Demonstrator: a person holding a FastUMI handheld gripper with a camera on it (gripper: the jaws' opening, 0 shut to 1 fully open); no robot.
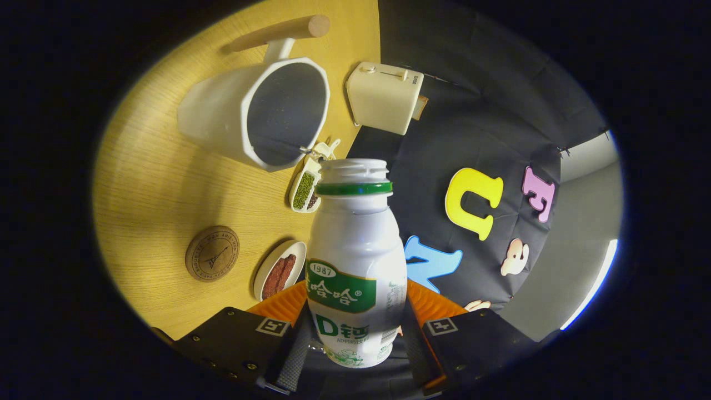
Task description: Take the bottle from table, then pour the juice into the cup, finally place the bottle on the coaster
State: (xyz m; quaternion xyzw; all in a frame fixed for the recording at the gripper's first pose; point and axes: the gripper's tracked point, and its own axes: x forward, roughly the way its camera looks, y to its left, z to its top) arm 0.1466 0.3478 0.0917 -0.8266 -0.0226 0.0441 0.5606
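Wooden table point(161, 183) tilts across the left of the frame. Upper centre, the white cup point(261, 114), mouth open. Bottom centre, the uncapped bottle point(355, 261), clamped between both fingers of the gripper point(355, 339). Lower left, the round coaster point(212, 253), lying bare.

Dim booth, warm light on table point(155, 183); glare streak on bottle point(355, 261). Sharp centre, heavy fisheye bend w/ dark falloff at edges.
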